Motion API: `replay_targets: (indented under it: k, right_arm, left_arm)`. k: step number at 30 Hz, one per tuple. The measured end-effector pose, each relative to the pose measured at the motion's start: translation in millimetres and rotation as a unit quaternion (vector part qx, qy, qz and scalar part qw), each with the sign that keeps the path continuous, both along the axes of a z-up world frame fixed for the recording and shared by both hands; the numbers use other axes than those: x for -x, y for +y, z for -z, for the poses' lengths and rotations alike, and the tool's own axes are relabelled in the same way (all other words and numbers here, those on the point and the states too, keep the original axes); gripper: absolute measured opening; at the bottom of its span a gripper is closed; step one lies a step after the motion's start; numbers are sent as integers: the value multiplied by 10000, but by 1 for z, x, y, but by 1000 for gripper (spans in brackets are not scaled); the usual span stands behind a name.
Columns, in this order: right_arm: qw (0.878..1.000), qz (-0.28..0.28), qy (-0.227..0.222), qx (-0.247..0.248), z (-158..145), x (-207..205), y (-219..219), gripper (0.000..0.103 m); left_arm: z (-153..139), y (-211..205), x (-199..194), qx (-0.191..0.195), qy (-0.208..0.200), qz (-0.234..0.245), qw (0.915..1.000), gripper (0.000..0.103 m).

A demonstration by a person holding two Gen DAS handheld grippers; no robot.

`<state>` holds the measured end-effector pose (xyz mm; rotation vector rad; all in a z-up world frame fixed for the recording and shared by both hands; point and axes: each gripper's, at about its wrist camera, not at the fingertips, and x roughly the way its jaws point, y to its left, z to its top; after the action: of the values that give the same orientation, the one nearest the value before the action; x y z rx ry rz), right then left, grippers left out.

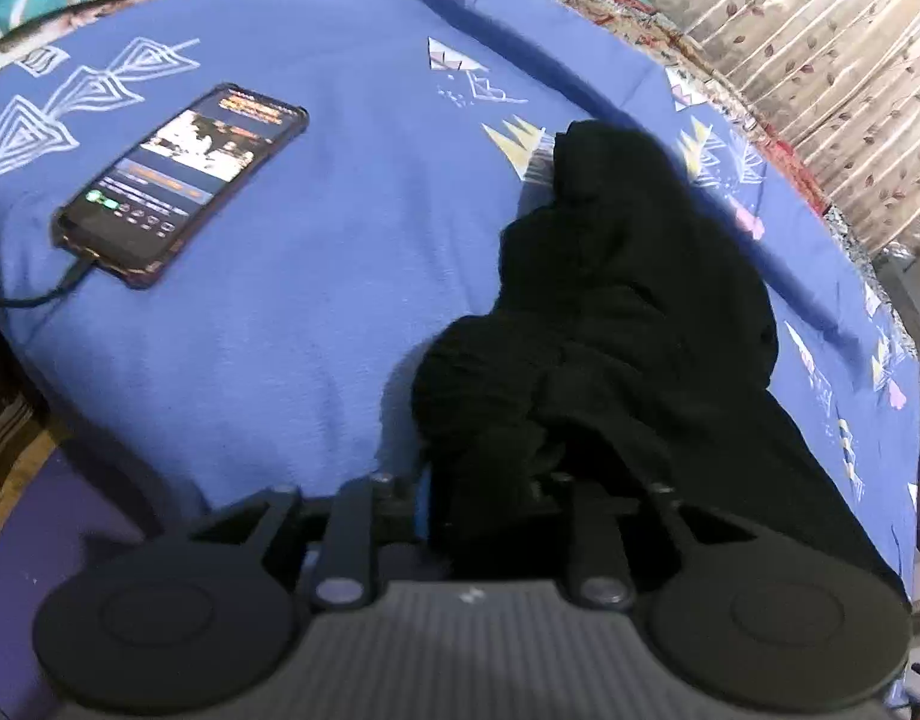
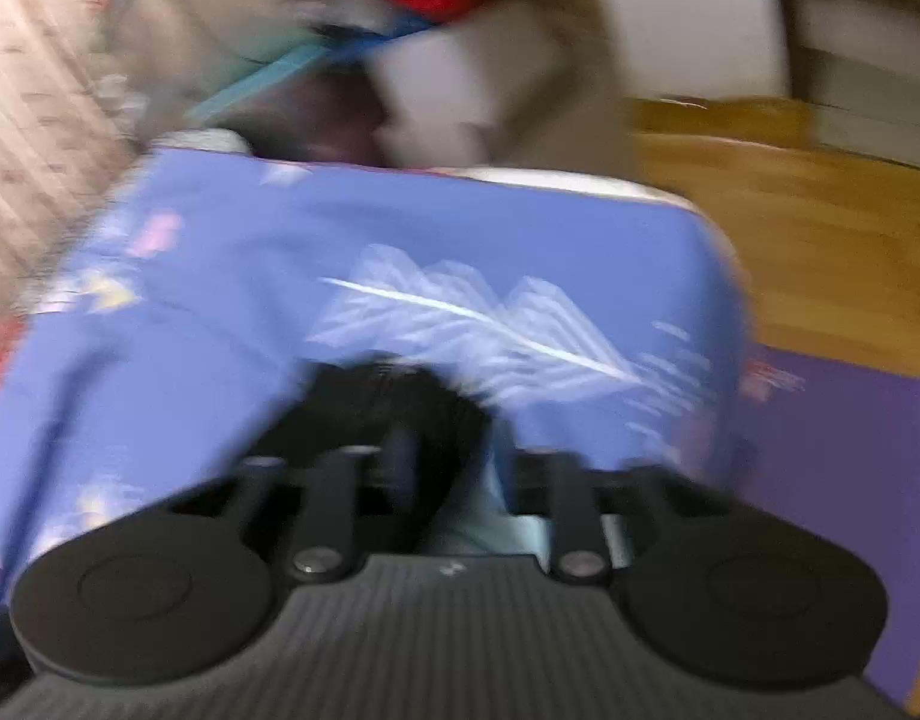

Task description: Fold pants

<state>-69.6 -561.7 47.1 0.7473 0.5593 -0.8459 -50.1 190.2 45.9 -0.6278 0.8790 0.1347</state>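
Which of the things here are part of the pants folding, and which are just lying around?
Part of the job:
black pants, bunched up
left gripper, with pants cloth at its fingers
right gripper
blue bedspread they lie on

Just lying about:
phone with its cable
purple mat

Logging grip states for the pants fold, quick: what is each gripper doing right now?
Left gripper: closed on the black pants.
Right gripper: cannot be told; the view is blurred, and something dark sits at its fingers.

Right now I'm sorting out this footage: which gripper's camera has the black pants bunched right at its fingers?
The left gripper: black pants pile over its fingers. The right gripper faces mostly bare blue bedsheet.
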Motion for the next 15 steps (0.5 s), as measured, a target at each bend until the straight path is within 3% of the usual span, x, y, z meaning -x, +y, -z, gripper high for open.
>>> replay_targets:
  k: [3,5,9,15]
  right_arm:
    - [9981,500,-204,303,-10,14,-1,64]
    - [9967,366,-453,566,-22,7,5,64]
    - [9890,-693,-714,1095,-46,-32,34,64]
    - [9576,-2394,-807,1385,-53,-95,90,64]
  left_arm:
    - [-13,13,9,30,-314,-63,9995,38]
    - [-22,21,7,-17,-517,-97,9986,41]
    - [-40,25,-11,-114,-739,25,9972,48]
    - [-46,6,-4,-500,-718,577,9945,44]
